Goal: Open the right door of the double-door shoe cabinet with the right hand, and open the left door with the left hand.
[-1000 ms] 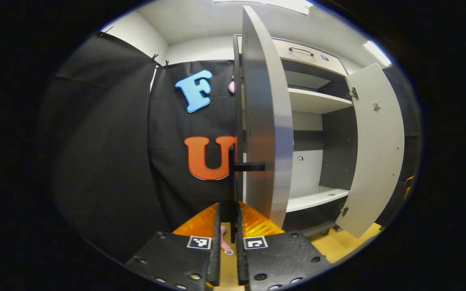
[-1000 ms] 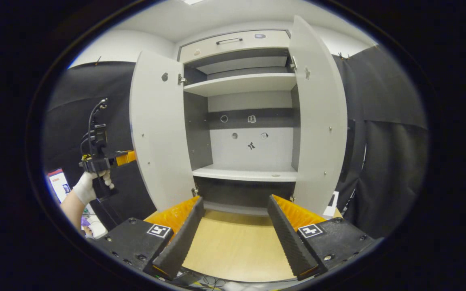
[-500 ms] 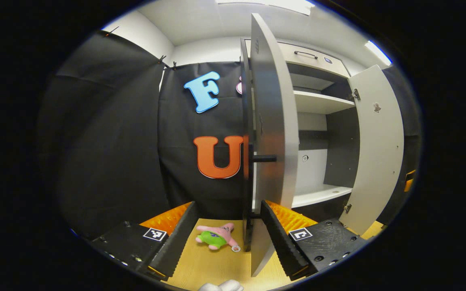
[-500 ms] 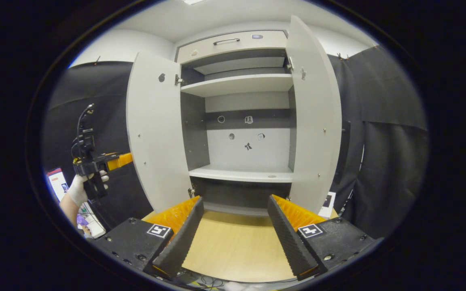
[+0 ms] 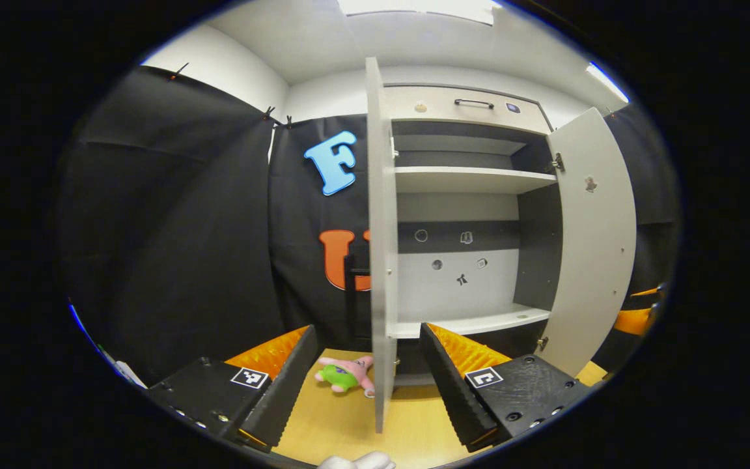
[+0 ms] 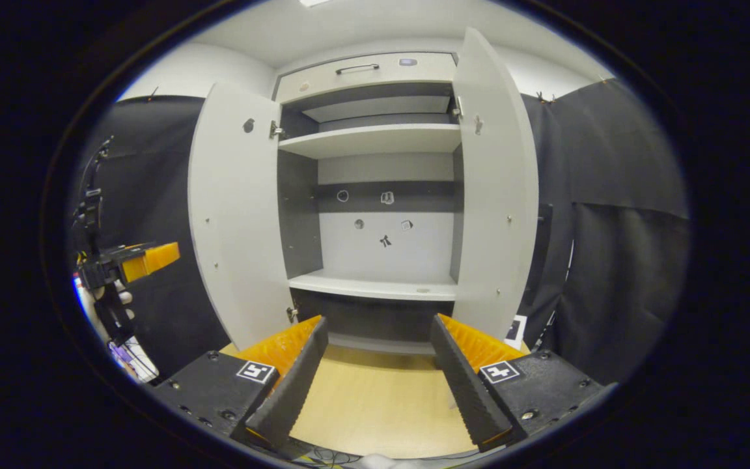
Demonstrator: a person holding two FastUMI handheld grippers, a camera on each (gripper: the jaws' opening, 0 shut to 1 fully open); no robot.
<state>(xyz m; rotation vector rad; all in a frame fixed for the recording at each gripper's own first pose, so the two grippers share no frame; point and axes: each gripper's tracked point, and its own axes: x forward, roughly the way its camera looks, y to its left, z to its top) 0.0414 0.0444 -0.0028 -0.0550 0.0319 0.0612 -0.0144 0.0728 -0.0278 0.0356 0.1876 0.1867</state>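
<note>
My left gripper (image 5: 363,384) hangs with fingers spread, grasping nothing, near the left door (image 5: 380,260), which stands swung open. Right gripper (image 6: 378,381) likewise parted, free, facing the shoe cabinet (image 6: 381,286); right door (image 6: 495,195) open.

Seen from the right gripper view: shoe cabinet (image 6: 375,228) dead ahead, left door (image 6: 235,208) swung out on one side, right door (image 6: 495,195) on the other, shelf (image 6: 375,286) between them. Left gripper (image 6: 147,257) off beyond the left door. Plush toy (image 5: 346,376) on the floor (image 5: 342,423), seemingly just behind that door.
</note>
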